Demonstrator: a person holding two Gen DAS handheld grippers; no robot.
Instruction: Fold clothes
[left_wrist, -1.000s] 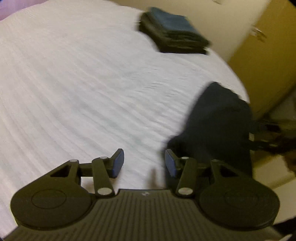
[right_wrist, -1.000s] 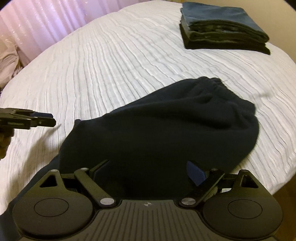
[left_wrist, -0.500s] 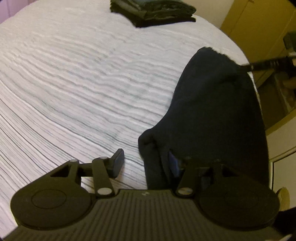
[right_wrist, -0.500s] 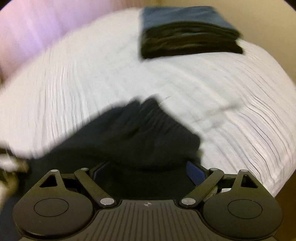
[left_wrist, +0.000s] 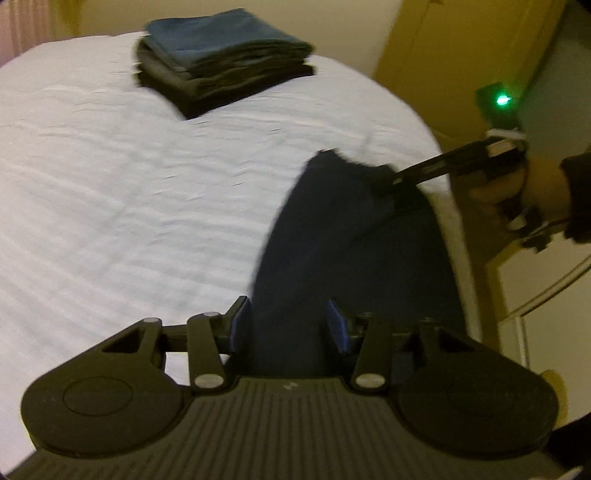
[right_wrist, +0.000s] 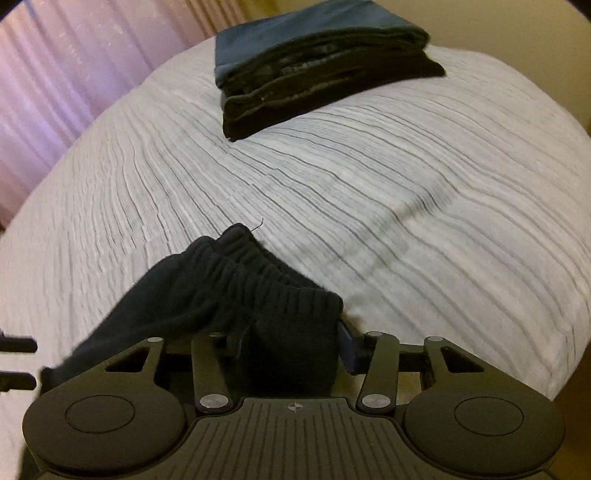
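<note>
Closing both jaws on dark garment (left_wrist: 354, 251) lying at near edge of bed (left_wrist: 129, 192): your left gripper (left_wrist: 288, 325) straddles one end, right gripper (right_wrist: 291, 347) bites ribbed waistband, cloth between both. Grasp step. Next: confirm pinch, lift evenly, fold toward folded stack (right_wrist: 317, 66).

White ribbed bedcover (left_wrist: 129, 192). Far: stack of folded dark clothes (left_wrist: 225, 70). Right: dark garment (left_wrist: 354, 251), near end between the closing left gripper (left_wrist: 288, 325) jaws; far corner at right gripper (left_wrist: 391, 184), hand (left_wrist: 524, 192) behind.
</note>
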